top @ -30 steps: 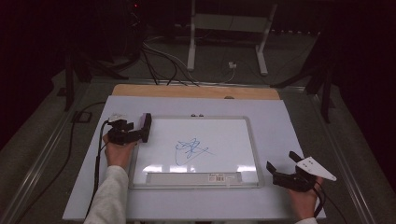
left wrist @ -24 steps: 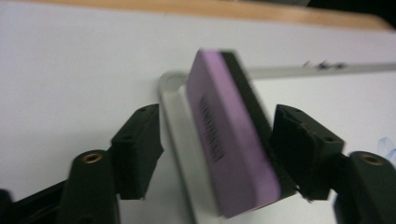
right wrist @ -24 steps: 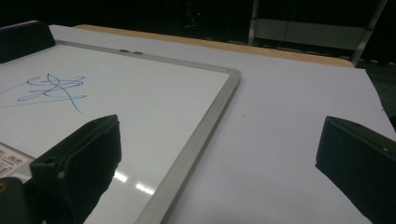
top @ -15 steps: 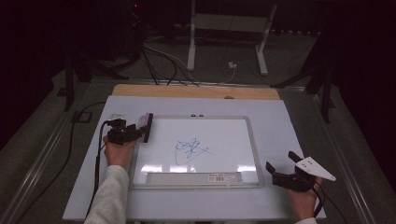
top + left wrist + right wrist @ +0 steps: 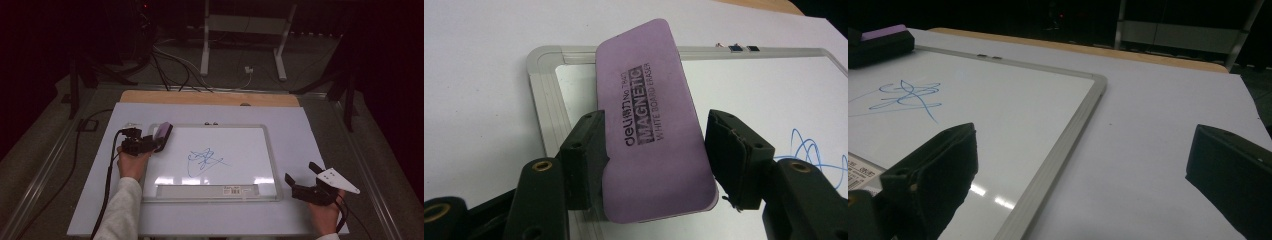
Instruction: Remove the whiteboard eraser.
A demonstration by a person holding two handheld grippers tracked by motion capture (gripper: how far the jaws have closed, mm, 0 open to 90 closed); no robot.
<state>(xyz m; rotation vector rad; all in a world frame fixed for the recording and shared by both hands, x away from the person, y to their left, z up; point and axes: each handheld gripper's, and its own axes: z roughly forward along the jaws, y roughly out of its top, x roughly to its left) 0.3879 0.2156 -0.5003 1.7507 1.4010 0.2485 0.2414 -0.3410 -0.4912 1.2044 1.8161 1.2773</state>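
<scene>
Two-handed, working over a pale tabletop that spans the middle of the high view, with a tan wooden board peeking out along its upper edge. Keeping a silver-framed whiteboard lying flat at centre frame, with a blue scribble near its middle. Clamping a purple eraser with the left gripper at the board's upper left corner, having just been closing the jaws on its long sides. Holding it tilted, printed face up, over the frame's corner in the left gripper view. Resting the right gripper on bare tabletop at lower right of the frame, just off the board's lower right corner, jaws gaping wide around nothing. Backing onto a dark room in the upper part of the frame, with grey floor, a white stand and loose cables.
</scene>
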